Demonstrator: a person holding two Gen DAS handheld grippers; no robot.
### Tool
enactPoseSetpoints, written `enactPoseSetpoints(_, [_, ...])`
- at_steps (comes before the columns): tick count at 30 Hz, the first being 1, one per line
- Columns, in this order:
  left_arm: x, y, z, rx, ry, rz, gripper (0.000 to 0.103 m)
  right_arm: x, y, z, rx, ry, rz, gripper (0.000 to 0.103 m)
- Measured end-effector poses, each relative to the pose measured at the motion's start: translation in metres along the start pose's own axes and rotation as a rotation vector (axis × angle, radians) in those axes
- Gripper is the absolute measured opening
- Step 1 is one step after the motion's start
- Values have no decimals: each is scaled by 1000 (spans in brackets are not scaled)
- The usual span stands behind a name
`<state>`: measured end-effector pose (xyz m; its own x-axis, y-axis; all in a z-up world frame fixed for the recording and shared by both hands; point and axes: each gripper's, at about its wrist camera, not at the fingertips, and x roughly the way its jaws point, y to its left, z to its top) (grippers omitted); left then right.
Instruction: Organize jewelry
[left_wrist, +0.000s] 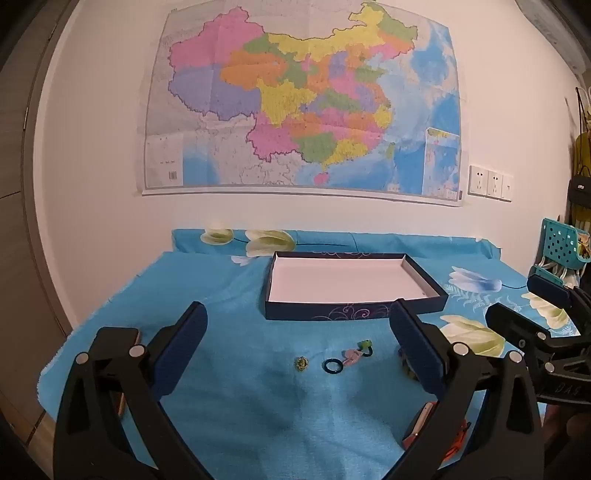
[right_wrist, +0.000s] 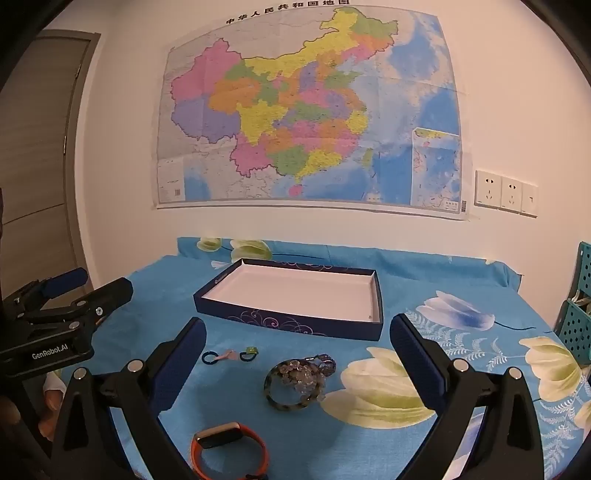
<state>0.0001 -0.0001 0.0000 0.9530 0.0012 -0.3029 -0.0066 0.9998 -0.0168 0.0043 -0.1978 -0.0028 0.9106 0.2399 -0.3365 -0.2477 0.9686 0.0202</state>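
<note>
A: Where does the job stand?

B: At the very start, I'd say. The table (right_wrist: 258, 398), under its blue flowered cloth, carries an open box (right_wrist: 295, 291) toward the wall, white inside and with nothing in it. All the jewelry lies loose on the cloth in front of it.

A: And the tongs?

B: Both wide apart and holding nothing. The left tongs (left_wrist: 297, 349) hover over the small pieces; the right tongs (right_wrist: 297, 354) hover over the bigger ones, each tipped slightly down.

A: What's there, biggest first?

B: An orange watch (right_wrist: 229, 448) at the near edge. Beyond it a mottled bangle (right_wrist: 291, 404) with a heap of clear beads (right_wrist: 301, 374) lying on it and touching it. Then, left of those, a dark ring (left_wrist: 334, 366), a pink piece (left_wrist: 351, 357) just beside it, a green-topped ring (left_wrist: 365, 346), and a tiny greenish charm (left_wrist: 301, 363), which is too small to name surely.

A: Next move?

B: Probably pick one piece and carry it to the box. The bangle sits squarely between the right tongs, so lowering and closing across its rim looks simplest, though the beads may slide off.
</note>
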Motion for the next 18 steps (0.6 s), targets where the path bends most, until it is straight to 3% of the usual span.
enactPoseSetpoints(10, [-6, 5, 13, -2, -5, -3, 97, -4, 2, 1, 10, -29, -2, 96])
enactPoseSetpoints(18, [-8, 0, 5, 8, -20, 8, 97, -3, 1, 1, 11, -26, 6, 96])
